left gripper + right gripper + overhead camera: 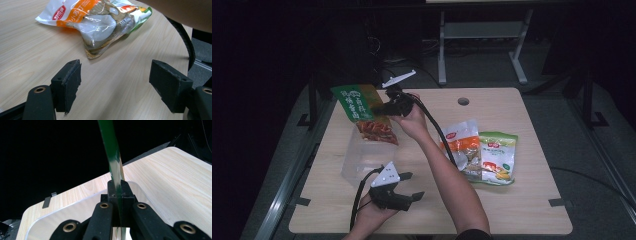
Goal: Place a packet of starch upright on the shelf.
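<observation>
From above, the right gripper [388,106] pinches a green snack packet [362,111] at its edge and holds it over a clear plastic bin [362,156] standing left of centre on the pale wooden table [522,200]; the packet's red lower end hangs at the bin's far rim. The left gripper [408,186], jaws spread wide and empty, rests low near the table's near edge, just in front of the bin. Two more packets, an orange-and-white one [462,145] and a green-and-white one [498,157], lie overlapping at the right of centre, with bare tabletop around them up to the right and far edges.

The left gripper view looks between its parted pads [68,85] across open wood to the orange-and-white packet [95,22], well apart from the jaws; a forearm and black cable [186,42] cross the upper right.

In the right gripper view the jaws are clamped on the green packet [112,157], seen edge-on and rising upward. Below them lies the bin's clear rounded rim [75,206], and beyond it the table's corner against darkness.
</observation>
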Tool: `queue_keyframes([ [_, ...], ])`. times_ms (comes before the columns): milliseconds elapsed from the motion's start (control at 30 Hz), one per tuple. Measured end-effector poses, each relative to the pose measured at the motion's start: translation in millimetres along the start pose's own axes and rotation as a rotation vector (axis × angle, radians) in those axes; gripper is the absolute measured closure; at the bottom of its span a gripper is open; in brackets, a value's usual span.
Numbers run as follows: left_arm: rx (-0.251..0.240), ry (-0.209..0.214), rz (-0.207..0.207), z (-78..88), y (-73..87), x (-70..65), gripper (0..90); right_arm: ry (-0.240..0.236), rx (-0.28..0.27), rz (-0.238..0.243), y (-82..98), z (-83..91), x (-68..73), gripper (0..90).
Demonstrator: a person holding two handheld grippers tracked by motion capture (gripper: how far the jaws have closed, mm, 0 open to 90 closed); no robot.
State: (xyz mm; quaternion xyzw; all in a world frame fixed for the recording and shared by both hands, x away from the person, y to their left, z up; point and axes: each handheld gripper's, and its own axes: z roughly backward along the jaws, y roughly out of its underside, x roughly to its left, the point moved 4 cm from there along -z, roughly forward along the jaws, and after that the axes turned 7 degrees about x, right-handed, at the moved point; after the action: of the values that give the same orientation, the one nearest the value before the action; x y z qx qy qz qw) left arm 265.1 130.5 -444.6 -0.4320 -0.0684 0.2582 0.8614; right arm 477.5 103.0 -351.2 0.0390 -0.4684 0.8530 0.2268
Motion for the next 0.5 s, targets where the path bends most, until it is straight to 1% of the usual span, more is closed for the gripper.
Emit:
queue_keyframes([
  [100, 0.004, -0.001, -0.008, 0.1, 0.0, 0.5, 25.2, -0.001, -0.001, -0.015, 5.2, -2.9, -3.7, 89.8],
  [267, 0.003, 0.000, -0.001, -0.5, 0.4, 0.5, 25.2, -0.020, -0.027, -0.057, 12.3, -5.1, -10.4, 89.7],
  [300, 0.003, 0.000, -0.001, -0.6, 0.4, 0.7, 25.2, -0.014, -0.026, -0.054, 13.0, -5.8, -10.9, 89.7],
  [400, -0.001, -0.002, 0.006, -0.5, 0.4, 0.9, 25.2, 0.010, 0.006, -0.041, 19.2, -11.3, -11.5, 89.6],
  [433, 0.000, -0.002, 0.005, -0.2, 0.4, 1.0, 25.2, 0.010, 0.006, -0.043, 20.9, -12.5, -11.8, 89.6],
  [500, 0.000, -0.003, 0.005, -0.1, 0.4, 1.2, 25.3, -0.005, -0.003, -0.056, 25.9, -12.9, -15.6, 89.5],
])
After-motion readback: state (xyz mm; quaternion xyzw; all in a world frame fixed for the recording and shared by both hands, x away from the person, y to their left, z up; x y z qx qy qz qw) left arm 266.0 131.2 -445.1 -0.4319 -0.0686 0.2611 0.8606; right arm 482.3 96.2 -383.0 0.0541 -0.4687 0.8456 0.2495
